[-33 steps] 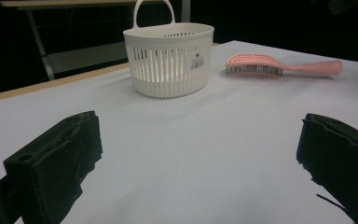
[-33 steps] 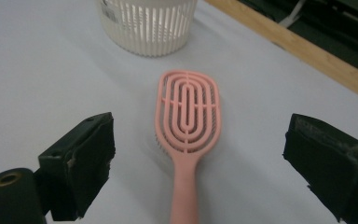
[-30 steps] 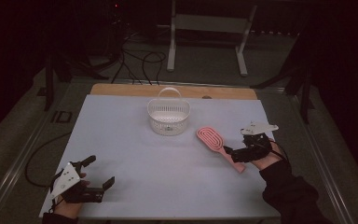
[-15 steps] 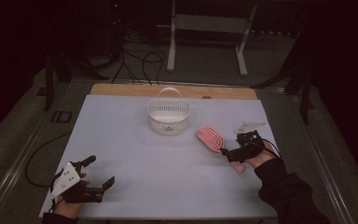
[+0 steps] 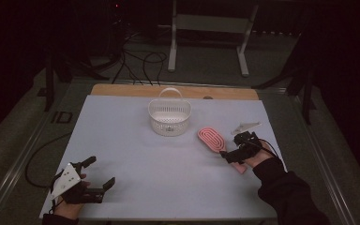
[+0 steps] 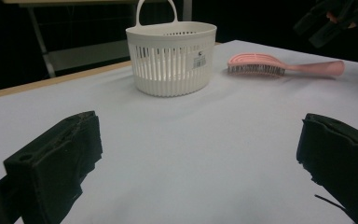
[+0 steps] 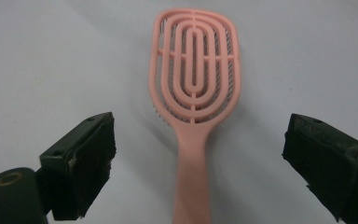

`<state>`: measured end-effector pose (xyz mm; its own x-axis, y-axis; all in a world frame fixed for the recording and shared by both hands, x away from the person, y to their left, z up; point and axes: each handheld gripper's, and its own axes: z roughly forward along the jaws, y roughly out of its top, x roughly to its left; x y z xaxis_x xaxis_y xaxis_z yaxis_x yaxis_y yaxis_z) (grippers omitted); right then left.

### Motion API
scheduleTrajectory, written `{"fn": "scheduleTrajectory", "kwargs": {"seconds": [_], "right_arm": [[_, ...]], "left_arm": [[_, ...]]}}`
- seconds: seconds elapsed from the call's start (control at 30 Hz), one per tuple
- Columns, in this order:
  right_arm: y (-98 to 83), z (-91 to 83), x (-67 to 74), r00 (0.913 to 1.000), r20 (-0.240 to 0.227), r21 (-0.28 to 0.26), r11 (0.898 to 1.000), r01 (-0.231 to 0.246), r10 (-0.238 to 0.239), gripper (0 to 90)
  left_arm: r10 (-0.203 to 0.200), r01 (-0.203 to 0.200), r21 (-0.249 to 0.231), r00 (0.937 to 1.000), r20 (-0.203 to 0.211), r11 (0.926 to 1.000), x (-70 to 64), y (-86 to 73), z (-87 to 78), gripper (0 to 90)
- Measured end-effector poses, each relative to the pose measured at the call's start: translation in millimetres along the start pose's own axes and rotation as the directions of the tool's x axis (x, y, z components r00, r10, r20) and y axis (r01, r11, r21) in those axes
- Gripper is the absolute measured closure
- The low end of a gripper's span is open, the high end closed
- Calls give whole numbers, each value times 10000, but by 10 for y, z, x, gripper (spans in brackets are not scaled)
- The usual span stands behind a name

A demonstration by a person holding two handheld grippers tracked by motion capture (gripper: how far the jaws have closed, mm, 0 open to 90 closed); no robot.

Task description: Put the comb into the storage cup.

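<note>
Right gripper (image 7: 200,154) poised over the pink hairbrush (image 7: 195,93), jaws spread wide!

Brush lies bristles-down on the white table (image 5: 168,164), oval vented head, slim handle between the jaws; white basket (image 5: 169,116) sits nearby.

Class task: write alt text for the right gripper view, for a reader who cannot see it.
A pink hairbrush lies bristles-down on a pale tabletop, its handle pointing toward the camera. The open right gripper has one black jaw on either side of the handle, neither touching it.
</note>
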<state>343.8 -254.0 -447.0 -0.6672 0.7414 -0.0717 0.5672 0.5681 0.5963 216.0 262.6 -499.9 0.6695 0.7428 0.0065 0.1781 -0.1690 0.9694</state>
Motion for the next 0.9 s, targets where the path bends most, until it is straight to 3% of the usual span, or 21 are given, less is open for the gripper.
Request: {"fn": "scheduleTrajectory", "kwargs": {"seconds": [0.4,0.57,0.9], "right_arm": [[-2,123,-17,9998,-210,702,9975,-15,30,97],[18,191,-27,9986,-503,1260,9920,-105,170,98],[57,286,-35,9978,-625,1917,9814,-88,211,133]], "left_arm": [[-11,11,-8,10000,16,10000,2,-1,1,0],[-9,9,-4,10000,18,10000,2,-1,-1,0],[-40,40,-20,10000,7,10000,5,-2,-2,0]]}}
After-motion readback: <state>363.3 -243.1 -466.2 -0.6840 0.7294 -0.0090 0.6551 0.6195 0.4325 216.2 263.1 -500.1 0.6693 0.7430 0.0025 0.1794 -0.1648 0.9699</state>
